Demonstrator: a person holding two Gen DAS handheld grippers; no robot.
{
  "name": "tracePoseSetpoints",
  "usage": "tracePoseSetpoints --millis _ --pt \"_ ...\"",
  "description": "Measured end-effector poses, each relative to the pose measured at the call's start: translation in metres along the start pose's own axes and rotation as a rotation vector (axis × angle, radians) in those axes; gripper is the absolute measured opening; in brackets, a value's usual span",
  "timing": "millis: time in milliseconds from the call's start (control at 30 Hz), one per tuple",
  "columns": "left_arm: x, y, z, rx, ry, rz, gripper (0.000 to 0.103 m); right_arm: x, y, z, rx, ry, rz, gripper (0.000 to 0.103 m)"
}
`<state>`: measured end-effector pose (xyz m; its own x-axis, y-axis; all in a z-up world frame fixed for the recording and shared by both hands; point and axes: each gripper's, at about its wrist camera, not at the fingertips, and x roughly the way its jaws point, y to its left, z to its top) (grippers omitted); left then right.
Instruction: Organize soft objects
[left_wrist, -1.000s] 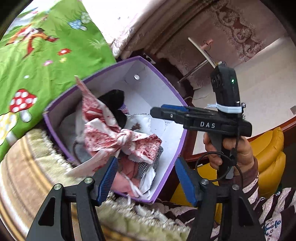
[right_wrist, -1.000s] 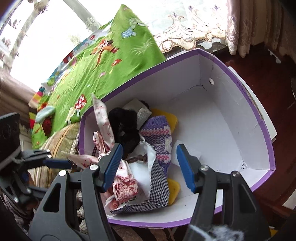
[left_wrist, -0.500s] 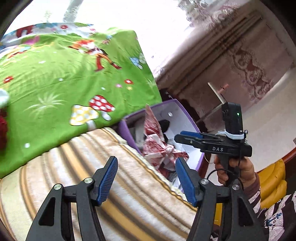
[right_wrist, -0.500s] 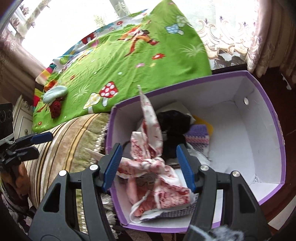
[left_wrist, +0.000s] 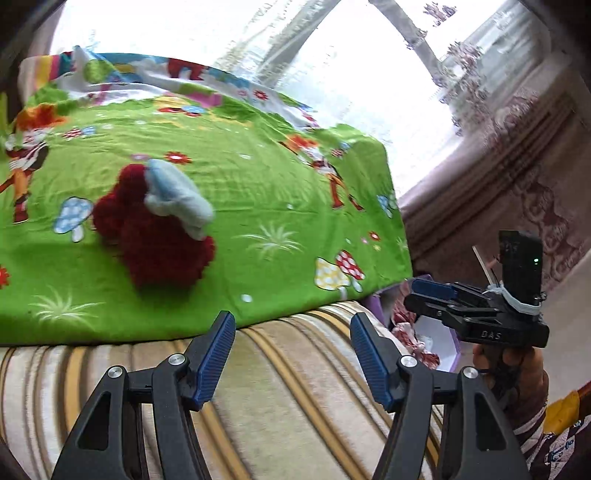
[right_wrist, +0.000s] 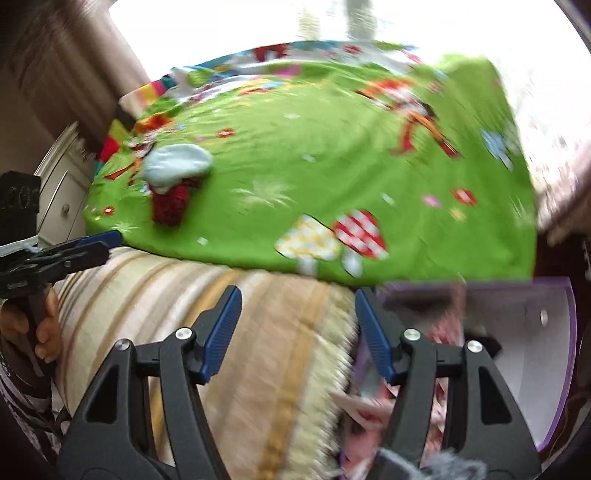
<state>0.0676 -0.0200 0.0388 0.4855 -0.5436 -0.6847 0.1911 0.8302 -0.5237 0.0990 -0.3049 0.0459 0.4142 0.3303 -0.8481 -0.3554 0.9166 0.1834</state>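
Left tool (left_wrist: 291, 354) open, blue-padded jaws apart with nothing between them, hanging above a beige and gold striped fringed blanket (left_wrist: 280, 406). Right tool (right_wrist: 297, 334) likewise empty over the same blanket, jaws apart and just widened a little. On the bright green cartoon-printed bedsheet with mushrooms (left_wrist: 258, 192), well beyond both tools: a dark red fluffy knitted item (left_wrist: 155, 240) with a pale blue soft fabric piece (left_wrist: 177, 199) lying on top of it, touching. At the right edge of the bed, beside the blanket: a purple-rimmed white cardboard box (right_wrist: 546, 354) holding a red and white patterned cloth (left_wrist: 406, 332); other contents too blurred to tell apart.
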Motion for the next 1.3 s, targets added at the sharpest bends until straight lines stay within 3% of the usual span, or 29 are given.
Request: tracePoseSetpoints --millis 133,300,567,900,1033,1300 --pt "-0.019 0.039 0.003 -0.081 -0.049 0.05 0.066 0.025 0.061 0.043 -0.127 -0.024 0.017 0.068" --pt "-0.04 0.068 0.006 -0.115 -0.097 0.131 0.066 0.058 0.126 0.078 -0.253 -0.033 0.013 0.068" --pt "-0.054 0.101 0.011 -0.165 -0.135 0.157 0.066 0.106 0.184 0.107 -0.308 -0.021 -0.01 0.068" --pt "-0.052 0.115 0.013 -0.185 -0.128 0.141 0.066 0.135 0.204 0.127 -0.291 -0.001 0.023 0.067" --pt "-0.049 0.114 0.013 -0.183 -0.117 0.144 0.066 0.147 0.193 0.129 -0.252 0.031 0.038 0.04" --pt "-0.043 0.113 0.013 -0.178 -0.098 0.16 0.066 0.147 0.138 0.138 -0.091 0.033 0.052 0.036"
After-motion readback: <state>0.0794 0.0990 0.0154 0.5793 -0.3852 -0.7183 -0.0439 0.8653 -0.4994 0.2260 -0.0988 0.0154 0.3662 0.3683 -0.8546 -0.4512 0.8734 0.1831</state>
